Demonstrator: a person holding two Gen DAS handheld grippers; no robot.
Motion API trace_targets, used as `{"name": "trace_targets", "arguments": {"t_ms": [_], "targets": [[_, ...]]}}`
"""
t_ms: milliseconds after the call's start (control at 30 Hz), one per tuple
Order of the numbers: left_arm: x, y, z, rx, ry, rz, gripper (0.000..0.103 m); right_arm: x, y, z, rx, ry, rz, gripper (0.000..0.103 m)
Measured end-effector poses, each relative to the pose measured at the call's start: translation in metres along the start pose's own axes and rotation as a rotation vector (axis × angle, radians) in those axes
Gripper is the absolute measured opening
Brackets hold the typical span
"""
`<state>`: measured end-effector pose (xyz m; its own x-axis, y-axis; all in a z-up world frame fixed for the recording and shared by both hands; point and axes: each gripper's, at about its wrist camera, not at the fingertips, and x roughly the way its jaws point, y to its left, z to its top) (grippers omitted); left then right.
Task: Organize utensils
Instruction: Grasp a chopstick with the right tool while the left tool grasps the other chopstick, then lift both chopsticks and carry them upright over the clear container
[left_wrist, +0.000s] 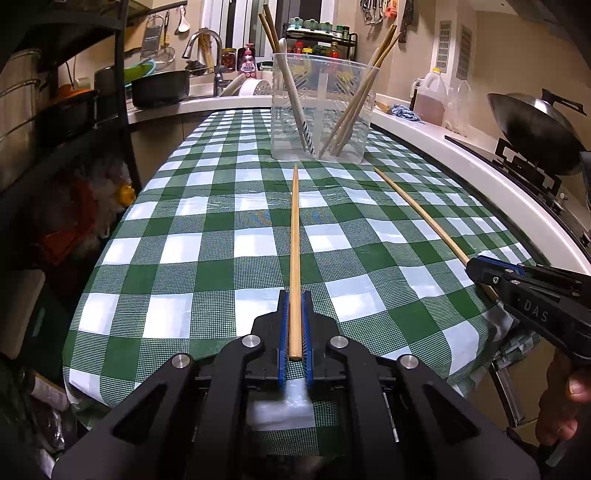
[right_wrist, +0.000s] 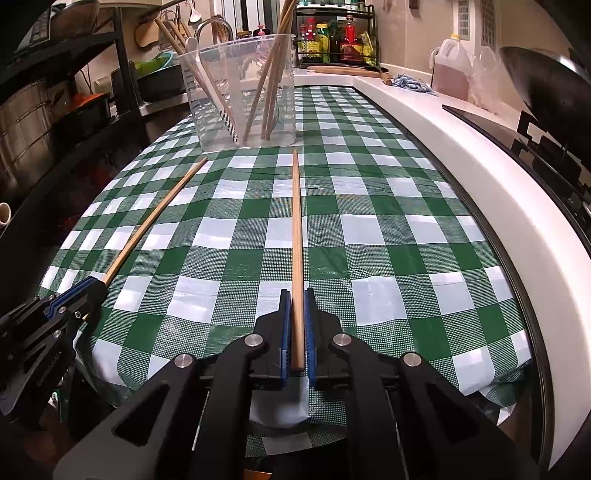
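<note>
My left gripper (left_wrist: 294, 295) is shut on a wooden chopstick (left_wrist: 294, 240) that points forward over the checked table toward a clear plastic container (left_wrist: 321, 107). My right gripper (right_wrist: 296, 293) is shut on a second wooden chopstick (right_wrist: 296, 221), also pointing at the container (right_wrist: 243, 92). The container holds several chopsticks and a white spoon. Each gripper shows in the other view: the right one (left_wrist: 476, 264) with its chopstick (left_wrist: 417, 210), the left one (right_wrist: 94, 284) with its chopstick (right_wrist: 155, 218).
The table has a green-and-white checked cloth (left_wrist: 221, 236). A white counter (left_wrist: 480, 166) curves along the right, with a wok (left_wrist: 535, 125) and an oil jug (left_wrist: 430, 96). A sink with a pot (left_wrist: 160, 88) is at the back left, a dark shelf rack (left_wrist: 55, 92) at the left.
</note>
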<state>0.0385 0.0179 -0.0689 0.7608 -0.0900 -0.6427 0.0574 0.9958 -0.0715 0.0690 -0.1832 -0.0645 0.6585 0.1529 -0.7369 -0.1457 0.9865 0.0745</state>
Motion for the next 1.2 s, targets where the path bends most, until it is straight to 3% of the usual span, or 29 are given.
{"name": "trace_targets", "arguments": {"t_ms": [733,867,1200], "targets": [[0.002,-0.005,0.001,0.023,-0.006,0.018,0.007,0.001,0.002,0.000,-0.010,0.000,-0.009,0.007],[-0.001,-0.002,0.004,0.016,0.008,-0.010,0.007,0.000,0.002,0.002,-0.006,0.005,-0.012,0.006],[-0.045,0.006,0.039,0.011,-0.103,-0.034,0.007,-0.050,0.015,0.027,-0.029,-0.092,0.018,0.006]]}}
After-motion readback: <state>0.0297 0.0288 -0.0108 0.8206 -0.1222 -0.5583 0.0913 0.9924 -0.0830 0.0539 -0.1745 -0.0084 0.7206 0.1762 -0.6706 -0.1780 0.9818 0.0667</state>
